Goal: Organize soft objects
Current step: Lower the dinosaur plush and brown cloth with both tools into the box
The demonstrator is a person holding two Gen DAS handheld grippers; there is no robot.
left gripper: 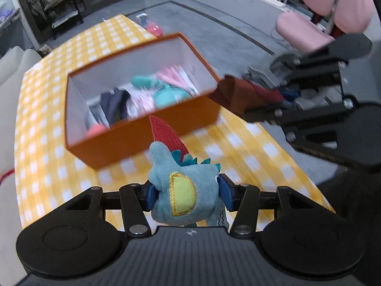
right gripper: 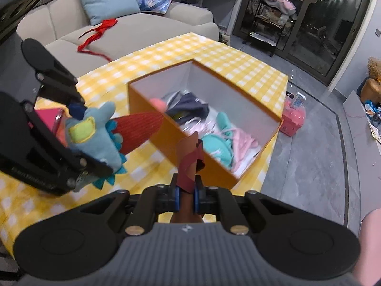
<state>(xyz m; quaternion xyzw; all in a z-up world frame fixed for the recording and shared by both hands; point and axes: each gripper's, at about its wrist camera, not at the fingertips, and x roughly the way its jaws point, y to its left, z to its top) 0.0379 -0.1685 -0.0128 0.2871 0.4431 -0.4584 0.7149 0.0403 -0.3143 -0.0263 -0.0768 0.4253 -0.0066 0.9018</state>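
My left gripper (left gripper: 187, 194) is shut on a blue plush toy (left gripper: 183, 190) with a yellow patch and a red pointed part, held above the yellow checked table (left gripper: 42, 166) near the orange box (left gripper: 142, 133). The toy also shows in the right wrist view (right gripper: 95, 138). My right gripper (right gripper: 187, 199) is shut on a dark red-brown cloth (right gripper: 190, 162), held near the box's (right gripper: 190, 147) front corner. The cloth also shows in the left wrist view (left gripper: 240, 95). The open box holds several soft things: a teal plush (right gripper: 219, 140), pink fabric and a dark garment.
A beige sofa (right gripper: 133, 33) with a red ribbon (right gripper: 100, 33) and a light blue cushion stands behind the table. A pink basket (right gripper: 294, 119) sits on the grey floor past the table. A pink chair (left gripper: 307, 31) stands at the far right.
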